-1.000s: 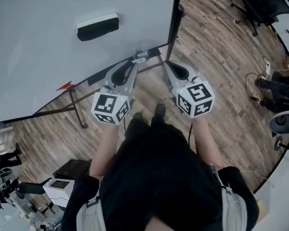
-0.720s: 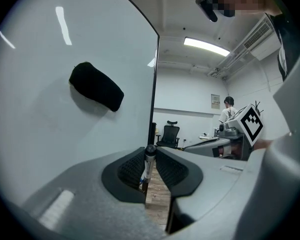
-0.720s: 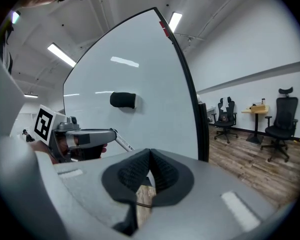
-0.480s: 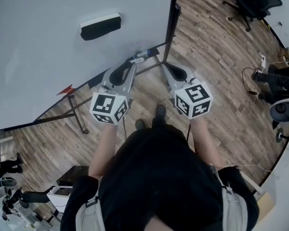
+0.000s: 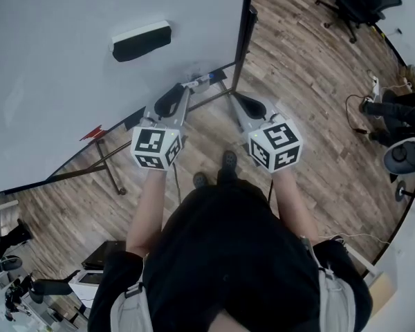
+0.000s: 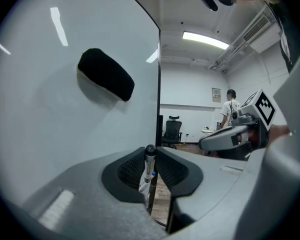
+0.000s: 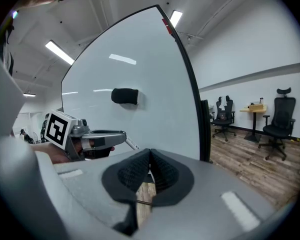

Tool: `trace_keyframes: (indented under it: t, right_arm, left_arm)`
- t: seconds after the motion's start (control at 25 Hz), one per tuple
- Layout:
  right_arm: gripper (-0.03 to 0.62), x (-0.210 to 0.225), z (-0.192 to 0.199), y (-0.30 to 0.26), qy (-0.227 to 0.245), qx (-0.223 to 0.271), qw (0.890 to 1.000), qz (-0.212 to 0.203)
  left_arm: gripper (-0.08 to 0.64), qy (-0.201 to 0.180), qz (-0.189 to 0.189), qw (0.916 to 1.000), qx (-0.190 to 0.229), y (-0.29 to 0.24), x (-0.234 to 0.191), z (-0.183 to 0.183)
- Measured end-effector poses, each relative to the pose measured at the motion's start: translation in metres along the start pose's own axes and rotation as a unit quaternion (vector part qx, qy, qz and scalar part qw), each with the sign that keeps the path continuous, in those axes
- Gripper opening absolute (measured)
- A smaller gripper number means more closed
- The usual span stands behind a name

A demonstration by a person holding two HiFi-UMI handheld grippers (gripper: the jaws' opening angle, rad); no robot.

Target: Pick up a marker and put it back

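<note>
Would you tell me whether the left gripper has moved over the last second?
Yes: the left gripper, holding the marker, has edged a little closer to the whiteboard, judged against the eraser.

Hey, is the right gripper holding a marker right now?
No, the right gripper has its jaws pressed together on nothing; the marker is clamped in the left gripper.

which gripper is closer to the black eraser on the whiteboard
Left. The left gripper, shut on a marker, is below-right of the eraser; the right gripper is farther right still.
</note>
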State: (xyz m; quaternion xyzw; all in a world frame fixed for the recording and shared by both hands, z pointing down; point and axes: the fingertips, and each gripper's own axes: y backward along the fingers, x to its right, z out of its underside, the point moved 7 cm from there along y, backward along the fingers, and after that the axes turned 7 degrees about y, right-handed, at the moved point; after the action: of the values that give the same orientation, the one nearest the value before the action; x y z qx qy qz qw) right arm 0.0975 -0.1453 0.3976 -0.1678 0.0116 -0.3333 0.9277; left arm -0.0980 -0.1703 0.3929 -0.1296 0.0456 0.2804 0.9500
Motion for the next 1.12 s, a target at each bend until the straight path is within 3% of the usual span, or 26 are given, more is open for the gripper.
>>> trace_keyframes:
  t: [0.4,1.12]
  right_arm:
    - [0.003,0.023,0.002,-0.008,0.005,-0.015,1.000,-0.006]
    - [0.003,0.052,0.012,-0.023,0.002,-0.035,0.999,-0.024]
  left_arm:
    - [0.077,-0.015,-0.028,0.9990,-0.031,-0.037,-0.019,0.024]
    - [0.078,0.007,-0.052,0.9950,-0.085,-0.088,-0.035,0.071]
